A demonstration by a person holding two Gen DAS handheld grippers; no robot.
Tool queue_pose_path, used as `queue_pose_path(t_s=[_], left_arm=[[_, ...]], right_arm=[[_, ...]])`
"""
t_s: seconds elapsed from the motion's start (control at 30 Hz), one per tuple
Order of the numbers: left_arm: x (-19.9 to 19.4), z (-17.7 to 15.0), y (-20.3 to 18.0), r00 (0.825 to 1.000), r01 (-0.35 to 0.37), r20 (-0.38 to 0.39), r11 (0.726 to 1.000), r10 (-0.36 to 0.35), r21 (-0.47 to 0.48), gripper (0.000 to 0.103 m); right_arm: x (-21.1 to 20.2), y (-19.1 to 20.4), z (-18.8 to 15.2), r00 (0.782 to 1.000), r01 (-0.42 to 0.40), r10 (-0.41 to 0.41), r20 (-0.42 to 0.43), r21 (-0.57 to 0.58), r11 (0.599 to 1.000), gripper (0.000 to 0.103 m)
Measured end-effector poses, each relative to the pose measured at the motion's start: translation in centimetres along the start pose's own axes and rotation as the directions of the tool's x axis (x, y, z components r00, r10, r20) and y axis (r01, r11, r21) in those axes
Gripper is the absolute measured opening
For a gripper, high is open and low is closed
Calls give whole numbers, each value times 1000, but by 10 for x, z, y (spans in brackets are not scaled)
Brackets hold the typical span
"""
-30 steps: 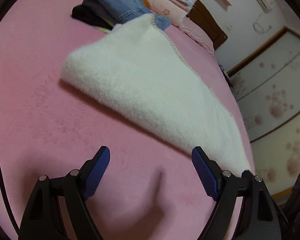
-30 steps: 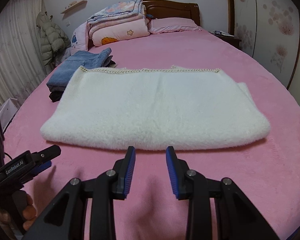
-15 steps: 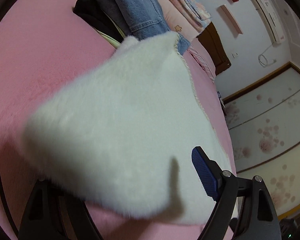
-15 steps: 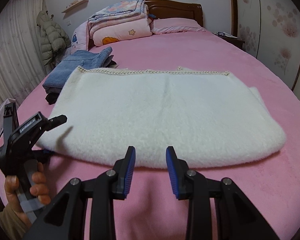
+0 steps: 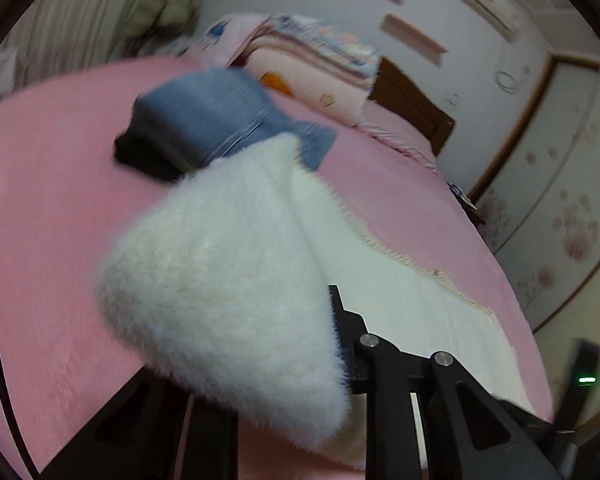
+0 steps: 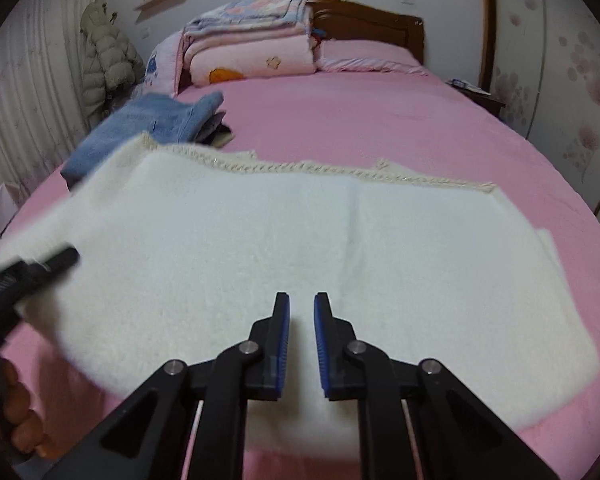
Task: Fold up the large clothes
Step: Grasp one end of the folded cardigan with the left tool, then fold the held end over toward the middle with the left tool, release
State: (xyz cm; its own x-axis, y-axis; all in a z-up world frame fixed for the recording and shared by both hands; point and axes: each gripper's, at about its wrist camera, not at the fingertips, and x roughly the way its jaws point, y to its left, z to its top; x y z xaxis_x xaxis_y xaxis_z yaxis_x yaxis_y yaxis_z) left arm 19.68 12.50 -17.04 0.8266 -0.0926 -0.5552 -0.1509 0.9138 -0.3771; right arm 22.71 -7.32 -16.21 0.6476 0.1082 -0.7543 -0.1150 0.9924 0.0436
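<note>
white fleece garment (image 6: 300, 248) lies spread on the pink bed (image 6: 380, 128), its left corner bunched up in my left gripper (image 5: 296, 360), whose jaws just closed on it. my right gripper (image 6: 301, 344) just narrowed to nearly together, nothing between, over the garment's near edge. folded jeans (image 6: 148, 124) behind.

bare pink bed (image 6: 380, 128) right, folded jeans (image 6: 148, 128) left
</note>
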Motion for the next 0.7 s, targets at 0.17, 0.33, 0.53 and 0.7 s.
queue_pose_path(t_s=[0.17,0.33,0.53,0.7], left_arm=[[-22,6,-64,997,30,58,983,-42,182,17],[-25,9,-136,990,88,80,946,-119,313,17],[-10,-39,-233,969,235,-35,862,-246,449,17],[45,-118,-289,944,311,-269,795,-194,521,18]], right_arm=[[34,7,-9,997,-6,1,-83,-53,999,7],[20,-35,-5,975,-189,203,-90,138,972,5],[-53,-117,-24,989,-151,146,40,288,946,5],[-92,-187,-64,1000,-6,0,16,382,924,5]])
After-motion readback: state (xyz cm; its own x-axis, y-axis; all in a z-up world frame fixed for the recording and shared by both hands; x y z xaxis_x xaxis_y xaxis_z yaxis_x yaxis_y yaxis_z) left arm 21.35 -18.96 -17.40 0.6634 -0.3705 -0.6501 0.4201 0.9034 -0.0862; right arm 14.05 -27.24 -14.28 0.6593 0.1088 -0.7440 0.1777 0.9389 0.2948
